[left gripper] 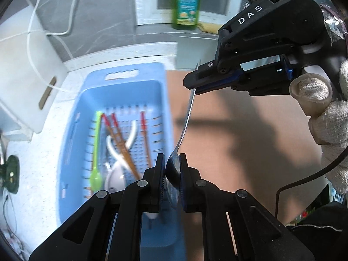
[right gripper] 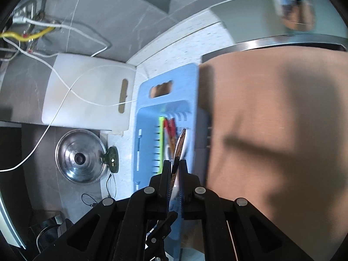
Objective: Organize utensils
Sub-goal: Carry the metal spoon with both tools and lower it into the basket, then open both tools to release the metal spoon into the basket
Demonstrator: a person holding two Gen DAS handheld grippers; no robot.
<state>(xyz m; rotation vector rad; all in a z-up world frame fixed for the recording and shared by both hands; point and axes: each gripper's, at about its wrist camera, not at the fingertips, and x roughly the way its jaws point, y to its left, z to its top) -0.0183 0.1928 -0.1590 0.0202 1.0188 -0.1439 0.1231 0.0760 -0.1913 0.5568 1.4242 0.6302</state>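
A metal spoon (left gripper: 186, 119) hangs in the air between both grippers, over the right rim of a blue slotted basket (left gripper: 121, 91). My left gripper (left gripper: 171, 159) is shut on the spoon's bowl. My right gripper (left gripper: 192, 88), held by a gloved hand (left gripper: 330, 119), is shut on the far end of the handle. In the right wrist view the handle end (right gripper: 179, 148) stands pinched between the right gripper's (right gripper: 176, 164) pads, above the basket (right gripper: 144, 130). Inside the basket lie a green spoon (left gripper: 96, 150), a white spoon (left gripper: 117, 174) and several brown chopsticks (left gripper: 121, 148) with red tips.
A tan mat (right gripper: 271, 130) covers the counter right of the basket. A white cutting board (right gripper: 87, 91) with a white cable across it leans at the left, with a steel pot lid (right gripper: 79, 158) below it. A green bottle (left gripper: 187, 2) stands on the back ledge.
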